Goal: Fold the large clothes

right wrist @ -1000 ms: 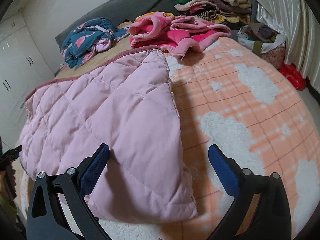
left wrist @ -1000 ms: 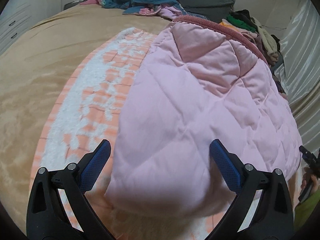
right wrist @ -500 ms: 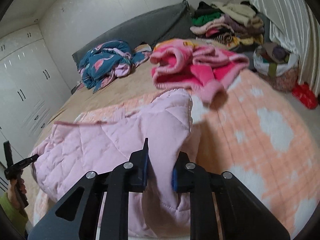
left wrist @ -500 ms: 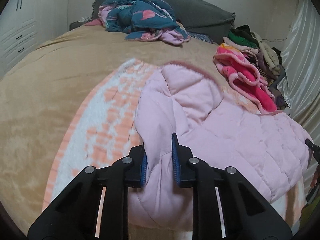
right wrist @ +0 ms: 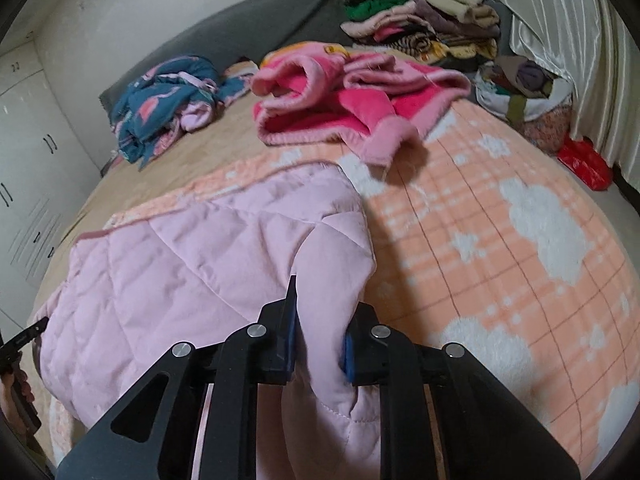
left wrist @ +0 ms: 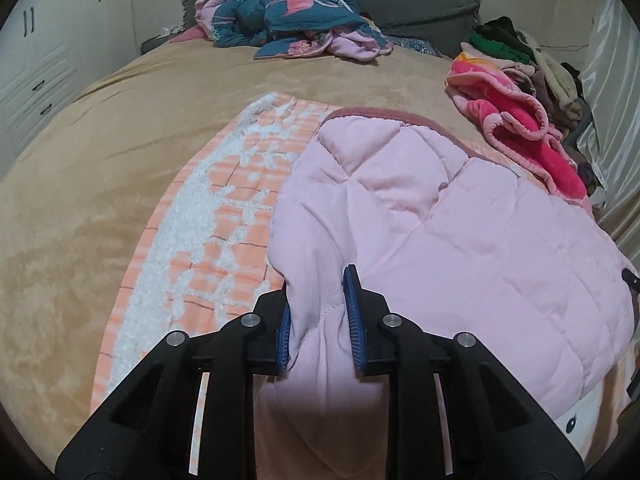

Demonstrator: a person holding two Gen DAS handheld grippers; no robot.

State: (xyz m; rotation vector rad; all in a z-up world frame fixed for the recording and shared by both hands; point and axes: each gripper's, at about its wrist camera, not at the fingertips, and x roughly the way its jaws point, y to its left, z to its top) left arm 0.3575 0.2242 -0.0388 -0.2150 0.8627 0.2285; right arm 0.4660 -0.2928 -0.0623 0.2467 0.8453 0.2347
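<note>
I am holding the left tongs (left wrist: 318,316) clamped on one near corner of the pink quilted garment (left wrist: 460,232), and the right tongs (right wrist: 320,328) are pinching the other near corner, so I think both corners can travel together for one even fold. The rest of the garment is lying on the orange plaid blanket (right wrist: 500,240) on the bed (left wrist: 100,180). Farther away, a pink fleece piece (right wrist: 340,100) and a blue patterned bundle (left wrist: 288,12) are waiting, well apart.
</note>
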